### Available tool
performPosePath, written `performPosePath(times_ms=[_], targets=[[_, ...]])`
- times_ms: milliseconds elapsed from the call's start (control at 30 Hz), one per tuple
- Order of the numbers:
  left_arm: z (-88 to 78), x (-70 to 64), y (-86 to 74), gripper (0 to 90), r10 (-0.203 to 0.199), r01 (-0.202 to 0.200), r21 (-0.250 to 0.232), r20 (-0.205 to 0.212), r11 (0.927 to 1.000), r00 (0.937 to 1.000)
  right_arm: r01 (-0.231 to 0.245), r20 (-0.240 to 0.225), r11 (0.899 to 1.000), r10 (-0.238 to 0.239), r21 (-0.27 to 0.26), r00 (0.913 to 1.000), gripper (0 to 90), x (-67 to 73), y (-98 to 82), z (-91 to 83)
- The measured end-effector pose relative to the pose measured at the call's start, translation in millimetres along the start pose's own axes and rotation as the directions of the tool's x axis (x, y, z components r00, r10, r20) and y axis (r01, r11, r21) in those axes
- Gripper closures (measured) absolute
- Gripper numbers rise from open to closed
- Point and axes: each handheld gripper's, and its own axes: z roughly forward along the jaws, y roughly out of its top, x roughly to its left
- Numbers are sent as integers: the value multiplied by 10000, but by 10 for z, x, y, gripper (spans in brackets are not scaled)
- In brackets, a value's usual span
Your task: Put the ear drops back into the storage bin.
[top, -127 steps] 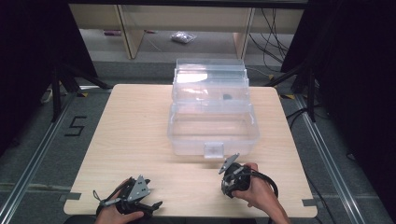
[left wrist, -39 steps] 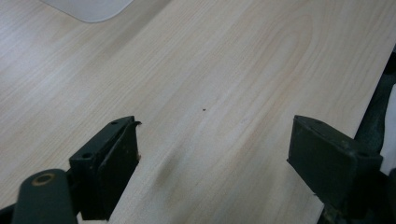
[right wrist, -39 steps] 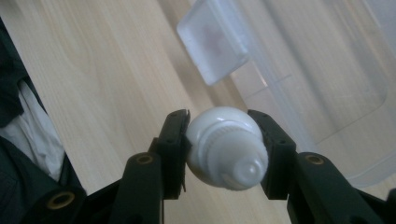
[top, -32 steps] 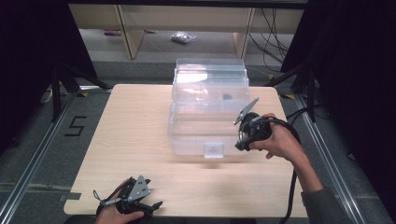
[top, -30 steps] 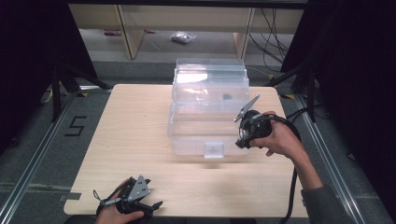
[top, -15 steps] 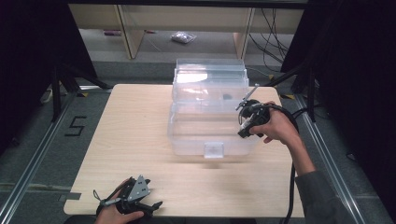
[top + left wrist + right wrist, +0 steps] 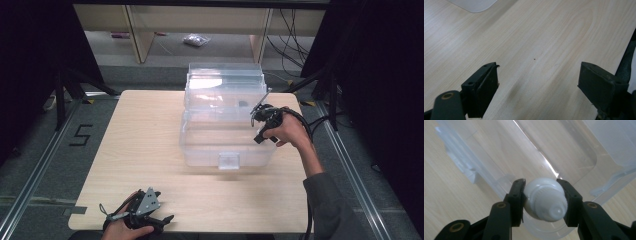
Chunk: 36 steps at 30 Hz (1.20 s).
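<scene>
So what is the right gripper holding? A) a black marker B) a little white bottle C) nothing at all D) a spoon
B: in the right gripper view, the right gripper has its jaws pressed on both sides of a small white bottle with a ribbed cap, held over the clear box.
</scene>
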Motion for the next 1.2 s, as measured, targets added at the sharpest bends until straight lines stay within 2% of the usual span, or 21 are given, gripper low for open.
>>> performPosePath(times_ms=[167, 267, 300, 333, 400, 467, 533, 567, 600, 633, 700, 767, 800, 833, 867, 900, 967, 1033, 1100, 1133, 1200], targets=[[1, -3, -4, 157, -152, 152, -31, -58, 9999, 9999, -107, 12, 9997, 107, 231, 9999, 602, -66, 39, 99], [-2, 2, -1, 157, 1, -1, -5, 1, 10000, 10000, -191, 12, 9992, 190, 339, 9998, 602, -87, 52, 160], [2, -1, -2, 157, -61, 61, -67, -12, 10000, 10000, -235, -23, 9991, 236, 342, 9997, 602, -91, 58, 171], [18, -23, -6, 157, -386, 388, -280, 53, 9989, 9992, -272, -60, 9991, 274, 316, 9996, 602, -96, 60, 190], [-7, 10, 0, 157, 122, -121, 93, -36, 9999, 9999, -349, -98, 9988, 352, 338, 9993, 602, -112, 65, 232], [-3, 0, 0, 157, 4, -4, -10, 2, 10000, 10000, -535, -165, 9975, 543, 454, 9984, 602, -117, 66, 285], [3, -9, -4, 157, -246, 246, -97, 7, 9997, 9997, -470, -209, 9977, 480, 484, 9986, 602, -137, 58, 334], [3, -7, -5, 157, -206, 206, -75, -12, 9998, 9998, -579, -274, 9970, 594, 514, 9979, 602, -139, 56, 357], [3, -8, -5, 157, -196, 196, -68, -16, 9998, 9998, -300, -184, 9982, 310, 522, 9993, 602, -168, 55, 378], [3, -3, -2, 157, -88, 88, -79, -12, 9999, 10000, -672, -207, 9955, 688, 663, 9974, 602, -148, 55, 383], [-2, 2, 1, 157, 17, -17, -7, -11, 10000, 10000, -866, -182, 9940, 880, 662, 9960, 602, -172, 54, 403], [-3, 2, -1, 157, 1, -1, -17, -7, 10000, 10000, -821, -142, 9939, 833, 733, 9964, 602, -190, 51, 425], [1, -10, -4, 157, -226, 226, -84, 6, 9997, 9997, -889, -129, 9931, 902, 768, 9958, 602, -193, 55, 431], [4, -10, -4, 157, -252, 253, -118, 63, 9996, 9997, -797, -171, 9943, 811, 707, 9966, 602, -202, 47, 447], [3, -11, -4, 157, -216, 216, -92, 23, 9997, 9998, -972, -200, 9924, 989, 755, 9949, 602, -195, 47, 461], [-5, 4, 0, 157, 41, -41, 12, -23, 10000, 10000, -919, -195, 9927, 937, 775, 9954, 602, -205, 41, 476], [-3, 0, 0, 157, 8, -8, -8, 5, 10000, 10000, -1132, -224, 9892, 1158, 932, 9930, 602, -193, 40, 505], [-2, 2, 0, 157, 1, -1, -10, -5, 10000, 10000, -968, -229, 9913, 992, 894, 9948, 602, -198, 32, 533], [0, 0, -1, 157, -2, 2, 1, -4, 10000, 10000, -1231, -265, 9865, 1266, 1080, 9916, 602, -165, 37, 544], [0, 0, 0, 157, 4, -4, 4, 2, 10000, 10000, -1074, -258, 9884, 1108, 1076, 9935, 602, -166, 45, 554], [-2, 0, 1, 157, 21, -21, 6, -2, 10000, 10000, -1280, -312, 9849, 1324, 1162, 9907, 602, -143, 52, 559]])
